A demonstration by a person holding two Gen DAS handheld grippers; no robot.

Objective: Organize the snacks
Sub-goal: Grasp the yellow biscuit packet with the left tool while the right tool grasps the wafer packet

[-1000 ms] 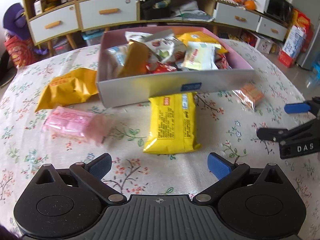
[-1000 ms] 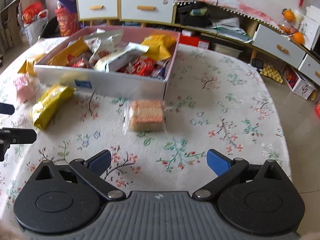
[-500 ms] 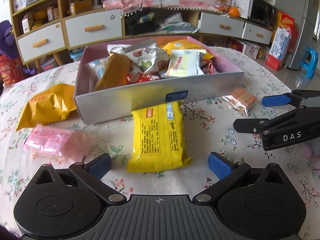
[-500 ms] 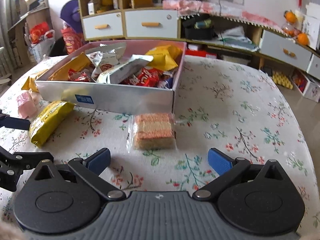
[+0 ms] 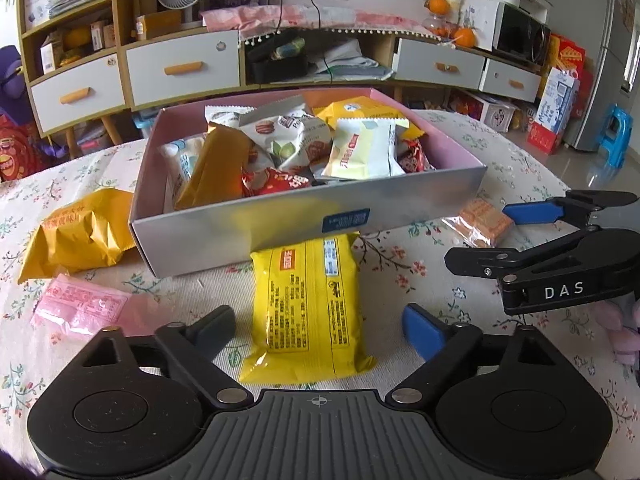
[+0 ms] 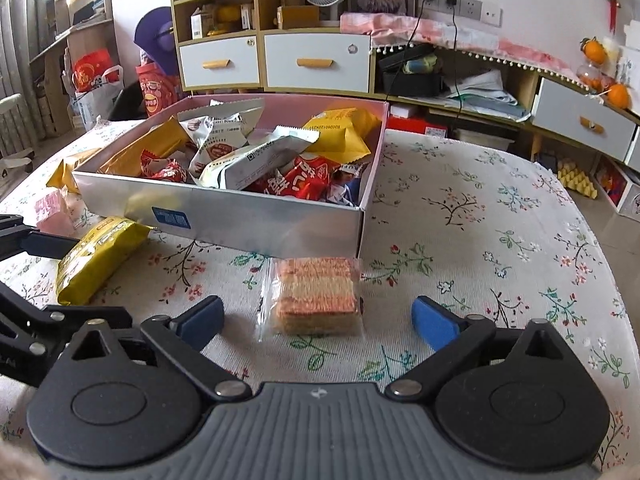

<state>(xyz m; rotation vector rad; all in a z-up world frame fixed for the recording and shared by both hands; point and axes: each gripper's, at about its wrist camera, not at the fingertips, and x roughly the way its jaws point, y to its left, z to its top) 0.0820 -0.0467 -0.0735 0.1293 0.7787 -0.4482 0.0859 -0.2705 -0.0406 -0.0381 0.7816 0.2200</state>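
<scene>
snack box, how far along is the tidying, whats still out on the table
Done: the snack box already holds a heap of packets. In hand: nothing gripped yet; the left tool straddles the yellow packet and the right tool straddles the wafer pack, both having just been closing, pads not touching. Left: those two, plus the orange bag and pink packet.

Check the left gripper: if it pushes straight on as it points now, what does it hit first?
Most likely the yellow pack, which lies on the cloth between the open left gripper fingers, whose jaws have just been closing. Behind it stands the box wall. Depth is hard to judge through the fisheye.
</scene>
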